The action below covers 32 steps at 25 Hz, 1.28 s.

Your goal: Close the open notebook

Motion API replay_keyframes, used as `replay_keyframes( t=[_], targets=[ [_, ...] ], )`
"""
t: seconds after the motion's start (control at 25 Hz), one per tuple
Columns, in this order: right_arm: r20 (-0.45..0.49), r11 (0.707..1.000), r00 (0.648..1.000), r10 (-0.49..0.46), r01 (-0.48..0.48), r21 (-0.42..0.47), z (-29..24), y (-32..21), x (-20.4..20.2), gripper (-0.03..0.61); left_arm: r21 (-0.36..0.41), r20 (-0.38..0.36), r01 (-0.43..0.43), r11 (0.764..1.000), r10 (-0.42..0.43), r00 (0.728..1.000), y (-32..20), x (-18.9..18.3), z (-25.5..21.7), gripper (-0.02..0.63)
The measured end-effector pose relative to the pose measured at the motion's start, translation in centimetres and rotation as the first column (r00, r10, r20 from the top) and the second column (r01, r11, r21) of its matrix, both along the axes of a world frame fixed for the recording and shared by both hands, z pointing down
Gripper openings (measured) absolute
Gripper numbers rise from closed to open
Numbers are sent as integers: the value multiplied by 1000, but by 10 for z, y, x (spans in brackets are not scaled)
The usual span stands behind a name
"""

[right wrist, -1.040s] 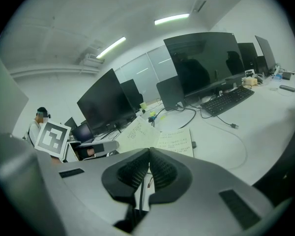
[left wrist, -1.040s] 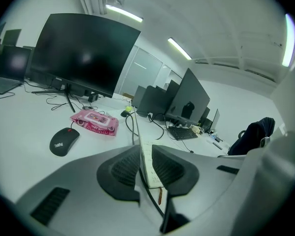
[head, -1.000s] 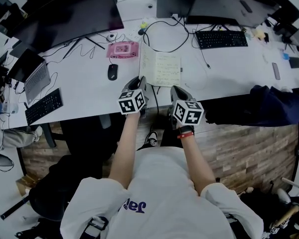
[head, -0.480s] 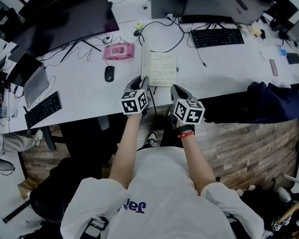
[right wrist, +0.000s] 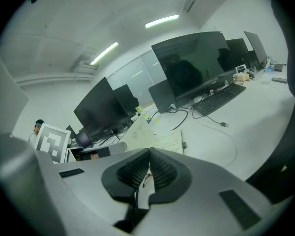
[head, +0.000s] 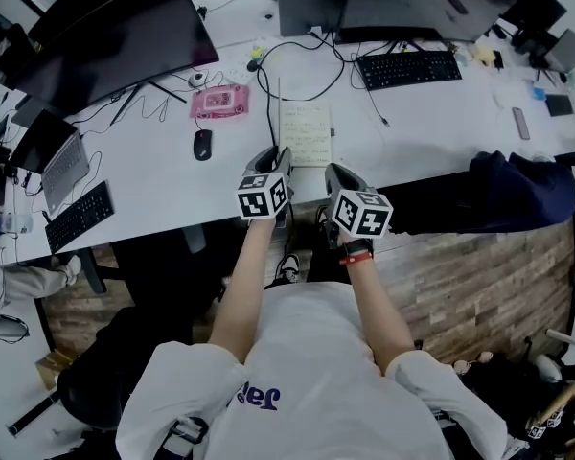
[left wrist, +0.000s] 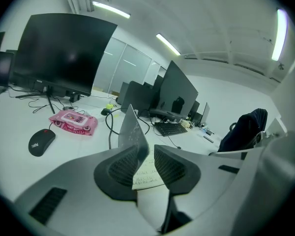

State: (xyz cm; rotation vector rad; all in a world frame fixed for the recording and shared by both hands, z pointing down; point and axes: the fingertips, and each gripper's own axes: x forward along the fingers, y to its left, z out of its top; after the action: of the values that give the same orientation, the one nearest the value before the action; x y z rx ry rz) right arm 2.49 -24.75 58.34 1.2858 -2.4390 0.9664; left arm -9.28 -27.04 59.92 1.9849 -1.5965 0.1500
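**Closing the notebook, leaf half turned.** The notebook (head: 307, 134) lies on the white worktop (head: 172, 175) just beyond its near edge, between the mouse (head: 202, 144) and a trailing cable. Its right-hand written page lies flat. The left-hand leaf (left wrist: 132, 129) stands nearly upright along the spine and appears from above only as a thin line.

The left gripper (left wrist: 147, 151) is at the near edge of the book. Its jaws have just been opening and now stand moderately apart. The raised leaf rises just past the left pad and is not clamped, and only the flat page shows through the gap. The right gripper (right wrist: 148, 154) is held beside it over the worktop edge, its jaws closed together on nothing.

The step in hand appears to be the release of the lifted leaf at the top of its swing. The next move would call for tipping that leaf rightward onto the written page and pressing it flat. Unsupported, the leaf could fall back open.
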Motion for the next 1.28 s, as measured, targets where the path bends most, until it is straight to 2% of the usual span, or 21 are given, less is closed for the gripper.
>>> replay_keyframes(
  t=[0.24, 0.48, 1.28],
  targets=[
    [-5, 1000, 1000, 19, -19, -4, 2, -2, 15, 14, -23, 21, -39, 999, 40, 999, -6, 25, 9, 104],
    [-10, 999, 999, 43, -43, -12, 6, -5, 32, 14, -47, 45, -75, 996, 77, 996, -12, 48, 17, 140],
    [-10, 990, 991, 136, -137, -43, 20, -12, 79, 14, -112, 115, -142, 984, 154, 981, -23, 93, 51, 160]
  ],
)
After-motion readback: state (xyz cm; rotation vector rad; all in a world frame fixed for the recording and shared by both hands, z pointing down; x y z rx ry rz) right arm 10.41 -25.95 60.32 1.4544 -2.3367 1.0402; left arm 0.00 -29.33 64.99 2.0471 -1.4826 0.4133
